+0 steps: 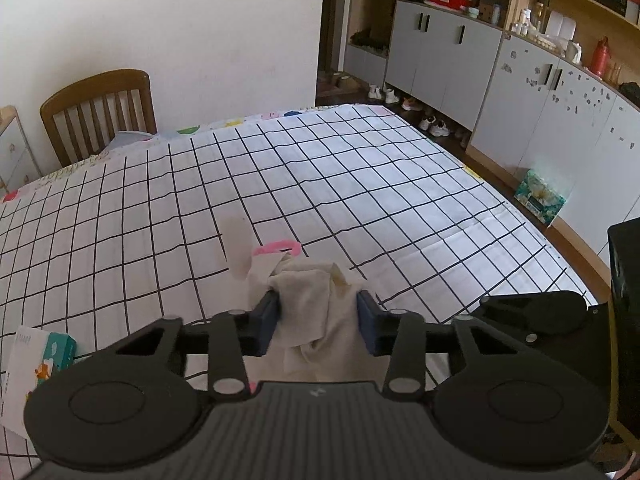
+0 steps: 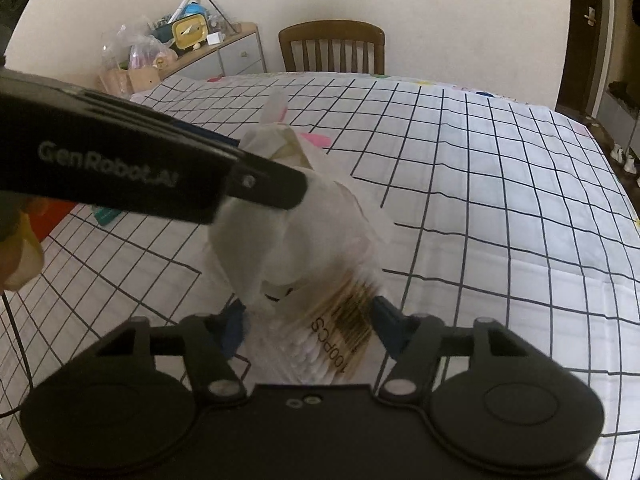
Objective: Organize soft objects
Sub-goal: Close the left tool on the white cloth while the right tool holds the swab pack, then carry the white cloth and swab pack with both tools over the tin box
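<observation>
A thin whitish bag (image 2: 280, 240) is held up over the grid-patterned bed sheet (image 2: 500, 200). My left gripper (image 1: 318, 300) is shut on the bag's bunched upper part (image 1: 308, 320), with both blue pads pressing into it. In the right wrist view the left gripper (image 2: 280, 188) reaches in from the left onto the bag's top. A pack of cotton swabs (image 2: 340, 328) marked 100PCS sits at the bag's lower end. My right gripper (image 2: 308, 316) has its pads against both sides of the pack. A pink item (image 1: 280, 246) lies on the sheet behind the bag.
A wooden chair (image 1: 100, 108) stands at the far edge of the sheet. A tissue pack (image 1: 44, 360) lies at the near left. Grey cabinets (image 1: 440, 52) with shoes below line the right wall. A cluttered dresser (image 2: 224, 52) stands far left in the right wrist view.
</observation>
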### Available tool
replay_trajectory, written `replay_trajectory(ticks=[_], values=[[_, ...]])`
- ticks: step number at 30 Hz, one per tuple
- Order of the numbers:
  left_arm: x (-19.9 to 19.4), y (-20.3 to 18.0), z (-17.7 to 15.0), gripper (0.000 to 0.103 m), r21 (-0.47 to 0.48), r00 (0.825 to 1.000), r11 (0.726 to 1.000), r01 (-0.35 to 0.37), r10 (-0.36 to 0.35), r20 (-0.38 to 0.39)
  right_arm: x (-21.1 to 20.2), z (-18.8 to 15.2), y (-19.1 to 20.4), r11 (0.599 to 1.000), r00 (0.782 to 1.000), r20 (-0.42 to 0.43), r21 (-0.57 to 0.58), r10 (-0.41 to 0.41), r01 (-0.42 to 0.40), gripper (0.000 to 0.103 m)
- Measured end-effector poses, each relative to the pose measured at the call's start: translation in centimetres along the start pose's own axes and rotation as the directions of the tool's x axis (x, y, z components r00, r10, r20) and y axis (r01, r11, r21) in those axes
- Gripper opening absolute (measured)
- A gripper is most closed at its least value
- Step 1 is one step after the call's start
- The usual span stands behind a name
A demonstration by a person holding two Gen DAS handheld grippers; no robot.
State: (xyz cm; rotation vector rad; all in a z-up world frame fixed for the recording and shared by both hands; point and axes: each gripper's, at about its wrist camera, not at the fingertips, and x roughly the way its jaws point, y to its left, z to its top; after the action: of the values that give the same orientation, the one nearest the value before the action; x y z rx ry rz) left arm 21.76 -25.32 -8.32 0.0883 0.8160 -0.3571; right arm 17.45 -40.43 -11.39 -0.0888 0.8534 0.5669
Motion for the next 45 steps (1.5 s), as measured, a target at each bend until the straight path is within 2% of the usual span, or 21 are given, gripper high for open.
replay_trajectory(ticks=[7, 11, 12, 16, 28, 38, 45], values=[[-0.8, 0.3, 0.0, 0.018, -0.018, 1.0, 1.0, 0.018, -0.018, 0.002, -1.0, -0.1, -0.9, 1.0, 1.0, 0.013, 0.025, -0.008, 0.008, 0.039], [-1.2, 0.3, -0.1, 0.014, -0.009, 1.0, 1.0, 0.012, -0.011, 0.011, -1.9, -0.3, -1.4, 0.999, 0.999, 0.029, 0.036, -0.022, 0.021, 0.029], [-1.2, 0.3, -0.1, 0.014, -0.009, 1.0, 1.0, 0.012, -0.012, 0.011, -2.2, -0.4, -1.5, 0.999, 0.999, 0.036, 0.038, -0.026, 0.025, 0.021], [-1.6, 0.2, -0.1, 0.013, -0.006, 1.0, 1.0, 0.003, -0.003, 0.015, -3.1, -0.5, -1.9, 0.997, 0.997, 0.054, 0.055, -0.053, 0.05, 0.014], [-4.5, 0.2, -0.2, 0.012, -0.013, 0.998, 1.0, 0.015, -0.014, 0.064, -6.5, -0.7, -1.8, 0.991, 0.983, 0.137, 0.082, -0.12, 0.11, 0.013], [-8.3, 1.3, -0.7, 0.012, -0.043, 0.993, 0.999, 0.014, -0.009, 0.115, -9.7, 0.2, -0.9, 0.994, 0.974, 0.207, 0.079, -0.089, 0.074, 0.013], [-10.9, 2.8, -1.7, 0.012, -0.068, 0.991, 0.998, 0.002, 0.007, 0.131, -11.1, 0.8, 0.9, 0.997, 0.972, 0.225, 0.063, -0.061, 0.048, 0.013]])
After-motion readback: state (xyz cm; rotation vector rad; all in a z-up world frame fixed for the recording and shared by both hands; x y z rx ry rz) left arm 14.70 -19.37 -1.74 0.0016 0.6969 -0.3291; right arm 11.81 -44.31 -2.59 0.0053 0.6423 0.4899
